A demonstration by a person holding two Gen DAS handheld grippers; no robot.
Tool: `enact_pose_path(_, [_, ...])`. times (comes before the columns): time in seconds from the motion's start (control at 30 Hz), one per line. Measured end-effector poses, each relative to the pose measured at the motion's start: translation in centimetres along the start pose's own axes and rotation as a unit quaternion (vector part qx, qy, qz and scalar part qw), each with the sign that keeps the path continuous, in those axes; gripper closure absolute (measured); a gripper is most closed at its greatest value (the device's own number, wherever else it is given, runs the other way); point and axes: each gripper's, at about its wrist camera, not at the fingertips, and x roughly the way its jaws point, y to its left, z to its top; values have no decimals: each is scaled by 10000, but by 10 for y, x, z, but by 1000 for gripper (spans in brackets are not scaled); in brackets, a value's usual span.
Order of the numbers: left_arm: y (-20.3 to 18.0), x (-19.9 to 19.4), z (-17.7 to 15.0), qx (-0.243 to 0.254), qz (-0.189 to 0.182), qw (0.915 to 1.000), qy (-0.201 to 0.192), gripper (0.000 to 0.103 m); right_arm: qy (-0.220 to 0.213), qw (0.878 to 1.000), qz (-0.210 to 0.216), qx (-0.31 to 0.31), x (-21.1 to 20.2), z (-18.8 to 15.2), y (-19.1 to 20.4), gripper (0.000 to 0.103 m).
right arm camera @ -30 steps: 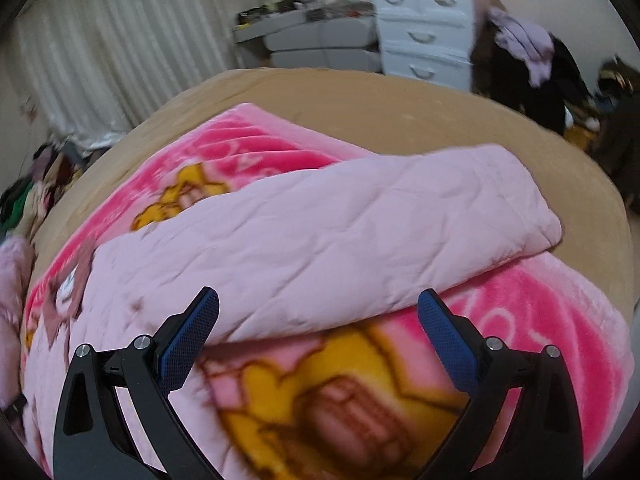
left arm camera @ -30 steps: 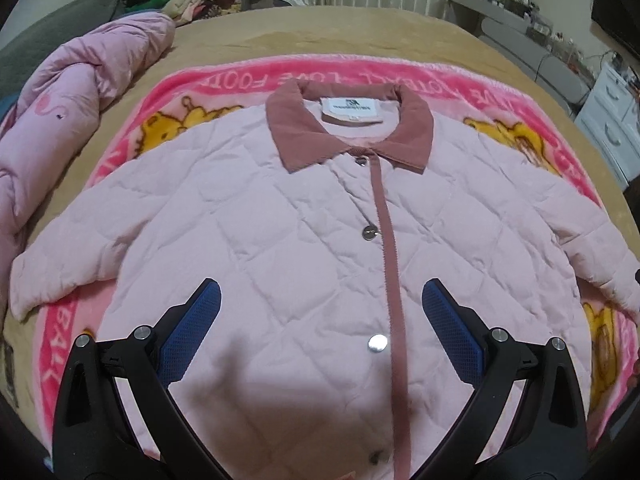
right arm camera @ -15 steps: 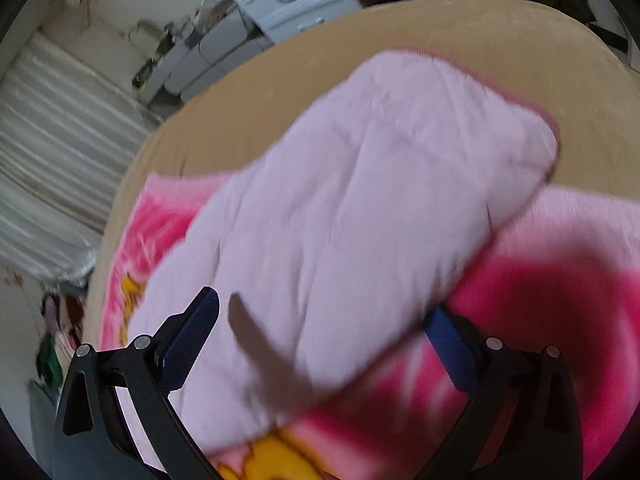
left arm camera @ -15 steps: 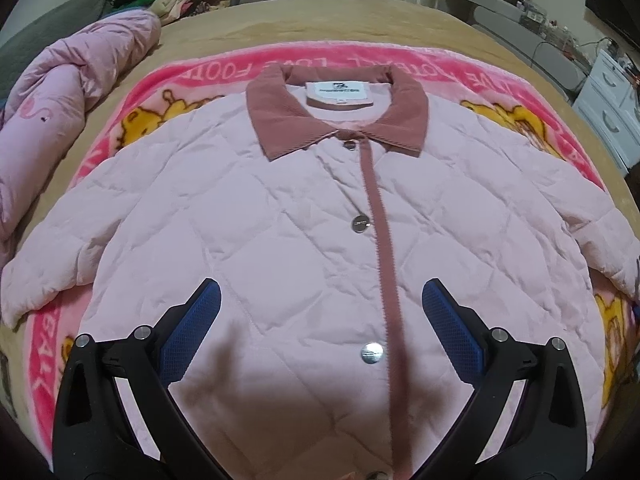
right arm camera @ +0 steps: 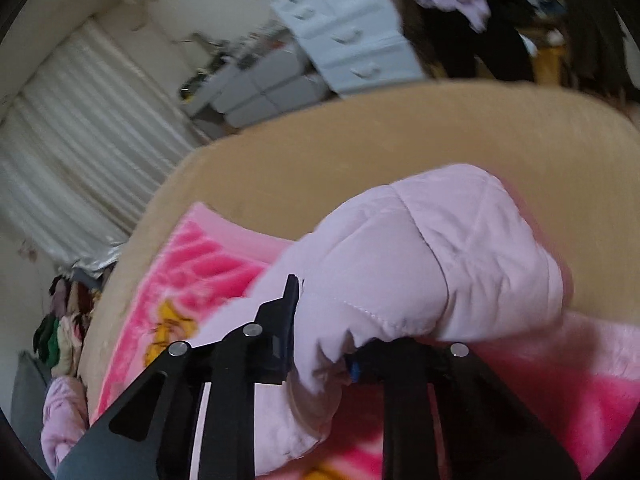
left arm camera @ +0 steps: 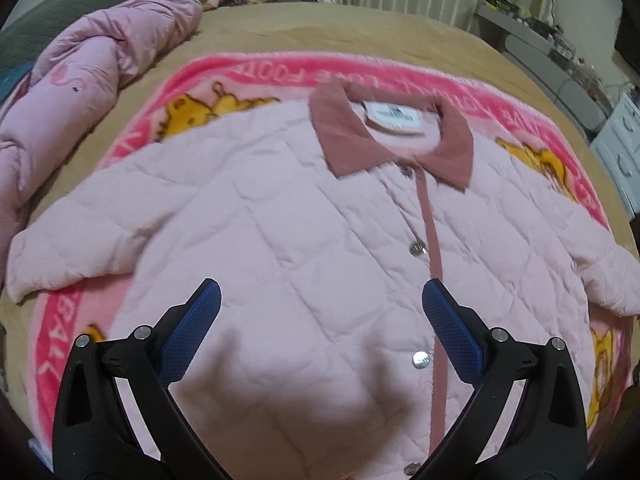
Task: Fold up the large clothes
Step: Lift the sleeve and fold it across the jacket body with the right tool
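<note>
The bed (left arm camera: 360,28), covered in tan, carries a pink cartoon blanket (left arm camera: 280,76), and on that blanket the quilted pink jacket (left arm camera: 304,240) lies face up and buttoned, collar (left arm camera: 344,136) toward the far side, both sleeves spread outward. A second ago the right gripper (right arm camera: 320,344) hung wide open over the jacket's right sleeve (right arm camera: 460,256); half a second ago that sleeve sat between its spread fingers; now its jaws are closing and already pinch a bunched ridge of the sleeve's padding near the cuff, the fabric puckering between them. The sleeve end looks slightly lifted off the blanket, though blur makes that hard to settle. That marks the start of the first fold: with the sleeve caught, it can probably be carried inward across the chest. The left gripper (left arm camera: 320,332) has changed little in role; it has drifted sideways over the jacket's lower front, its blue pads (left arm camera: 192,332) wide apart and holding nothing, with the snap buttons (left arm camera: 418,248) and placket just beside its right finger.
</note>
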Motion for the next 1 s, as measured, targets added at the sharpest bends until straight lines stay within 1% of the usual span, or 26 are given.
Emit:
enact_pose_path(0.1, [14, -19, 10, -220, -34, 9995, -218, 8, -200, 9982, 338, -443, -22, 6, 37, 85])
enact_pose_path(0.17, [18, -31, 15, -240, -31, 9990, -380, 8, -314, 9948, 582, -780, -37, 5, 68, 85])
enact_pose_path(0.2, [19, -37, 17, -217, 26, 9987, -457, 8, -355, 9931, 673, -895, -47, 5, 75, 86])
enact_pose_path(0.33, [25, -55, 25, -154, 192, 9979, -606, 8, -529, 9814, 1108, -1479, -76, 0, 128, 86])
enact_pose_path(0.43, [30, -66, 30, -175, 201, 9975, -658, 8, -560, 9726, 1422, -1754, -90, -5, 164, 86])
enact_pose_path(0.57, [39, -79, 34, -197, 240, 9963, -805, 8, -564, 9635, 1655, -2028, -103, -13, 206, 87])
enact_pose_path(0.77, [53, -88, 35, -250, 247, 9948, -960, 8, -587, 9498, 1866, -2440, -119, -36, 255, 87])
enact_pose_path(0.87, [62, -85, 33, -317, 193, 9945, -977, 8, -578, 9418, 1987, -2650, -124, -54, 281, 87])
enact_pose_path(1.0, [76, -74, 27, -470, 116, 9947, -908, 8, -570, 9314, 2109, -2912, -127, -77, 311, 87])
